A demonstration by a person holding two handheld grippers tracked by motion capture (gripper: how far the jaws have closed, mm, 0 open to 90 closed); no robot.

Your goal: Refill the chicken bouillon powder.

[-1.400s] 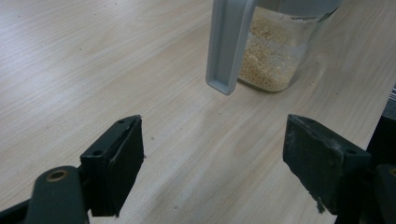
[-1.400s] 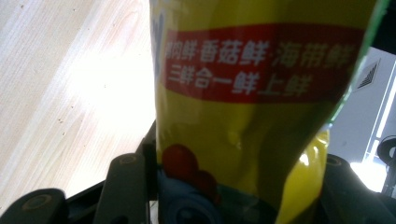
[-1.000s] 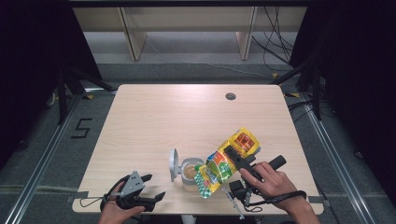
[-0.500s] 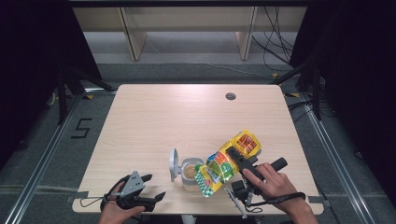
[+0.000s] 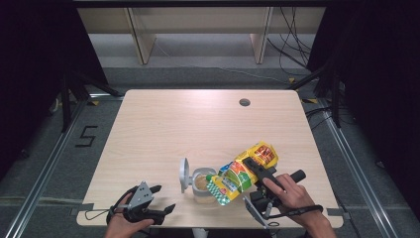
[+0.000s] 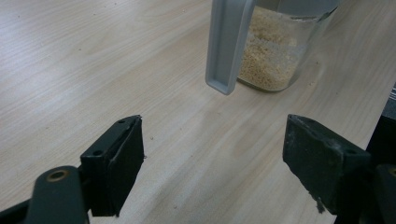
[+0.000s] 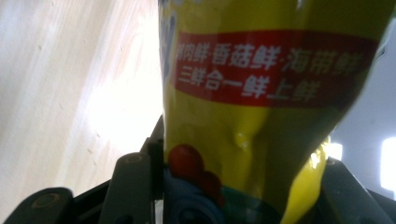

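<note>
A yellow seasoning pouch point(image 5: 236, 174) with a red label is tipped down to the left, its lower end over a clear jar point(image 5: 200, 184) of pale granules. The jar's grey lid point(image 5: 184, 173) stands flipped open on its left. My right gripper point(image 5: 250, 166) is shut on the pouch's upper half, and its jaws have just been closing a little further on it. In the right gripper view the pouch point(image 7: 261, 116) sits squeezed between the jaws of the right gripper point(image 7: 238, 161). My left gripper point(image 5: 163, 198) rests open at the table's front edge. Its view shows the left gripper point(image 6: 215, 128) wide apart, pointing at the jar point(image 6: 273, 51) and lid point(image 6: 229, 46).
The wooden table point(image 5: 198, 124) has a round cable hole point(image 5: 244, 102) at the back right. Dark floor, metal rails and cables surround it. The jar stands close to the front edge, between the two hands.
The right hand and the pouch have shifted only slightly over the jar. The left gripper has stayed where it was.
</note>
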